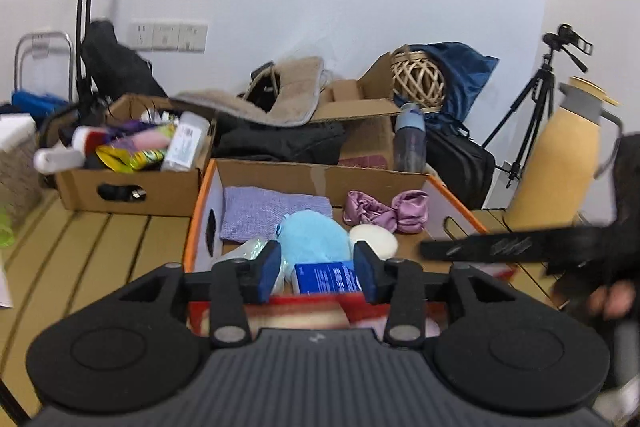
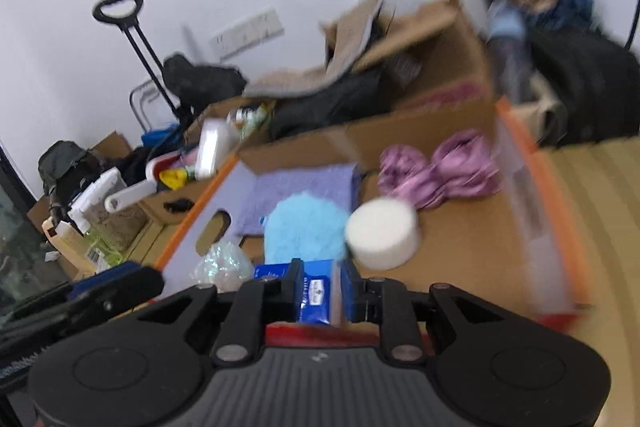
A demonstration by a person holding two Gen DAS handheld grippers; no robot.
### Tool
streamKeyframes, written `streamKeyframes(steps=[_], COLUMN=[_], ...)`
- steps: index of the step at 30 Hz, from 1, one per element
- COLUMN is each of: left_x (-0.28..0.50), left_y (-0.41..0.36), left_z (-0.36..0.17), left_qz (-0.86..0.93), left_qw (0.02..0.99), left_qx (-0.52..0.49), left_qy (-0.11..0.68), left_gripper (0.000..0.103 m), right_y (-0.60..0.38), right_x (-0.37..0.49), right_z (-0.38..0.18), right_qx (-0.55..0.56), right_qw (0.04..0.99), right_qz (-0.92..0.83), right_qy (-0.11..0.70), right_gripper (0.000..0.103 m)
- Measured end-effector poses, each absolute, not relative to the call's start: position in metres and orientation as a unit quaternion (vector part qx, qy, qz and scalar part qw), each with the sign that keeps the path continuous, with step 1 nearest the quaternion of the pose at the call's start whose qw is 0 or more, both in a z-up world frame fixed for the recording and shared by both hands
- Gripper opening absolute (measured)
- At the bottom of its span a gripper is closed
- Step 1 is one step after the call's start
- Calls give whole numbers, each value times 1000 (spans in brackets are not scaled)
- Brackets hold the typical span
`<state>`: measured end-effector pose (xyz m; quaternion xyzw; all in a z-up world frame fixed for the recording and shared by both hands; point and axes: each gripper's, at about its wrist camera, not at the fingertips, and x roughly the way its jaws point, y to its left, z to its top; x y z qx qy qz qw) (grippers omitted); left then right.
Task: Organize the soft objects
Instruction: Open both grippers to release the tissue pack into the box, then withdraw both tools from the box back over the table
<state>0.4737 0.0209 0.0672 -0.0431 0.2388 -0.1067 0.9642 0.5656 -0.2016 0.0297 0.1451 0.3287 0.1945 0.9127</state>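
I hold both grippers above the near edge of the orange-rimmed box (image 1: 456, 197), which I read as the collection bin since the soft things already sit inside it: lilac cloth (image 1: 272, 211) flat against the back-left corner, blue plush (image 1: 314, 235) in the middle, pink scrunchies (image 1: 386, 210) toward the back right, white round pad (image 1: 374, 241) just beside the plush, crinkly bag (image 1: 244, 251) near the left wall, blue tissue pack (image 1: 326, 277) at the front. Left gripper (image 1: 318, 269) stands partly open with nothing between its pads, so it carries nothing; the pack only shows through the gap, lower down. Right gripper (image 2: 322, 289) is nearly closed, jaws narrow, and I see nothing pinched (that view is blurred, so a thin item could hide). The 2nd box (image 1: 128, 183) behind holds mixed clutter, probably the source pile. My guess: a drop is done and the next pick is due.
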Motion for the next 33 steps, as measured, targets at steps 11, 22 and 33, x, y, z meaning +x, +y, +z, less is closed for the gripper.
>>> streamKeyframes(steps=[11,22,33], left_x=[318,138,10], left_y=[23,23,9], left_z=[118,114,70], left_qz=[-71,-79,-53], left_qw=[986,990,993], left_qx=[-1,-38,-17], left_qy=[148,106,108], left_gripper=[68,88,103], right_y=[-273,-288,-273], right_x=[378,187,42], right_z=[107,99,59], right_qx=[88,74,42], right_qw=[961,980,984], right_qz=[143,126,134], right_qy=[218,136,106], right_gripper=[50,68,83])
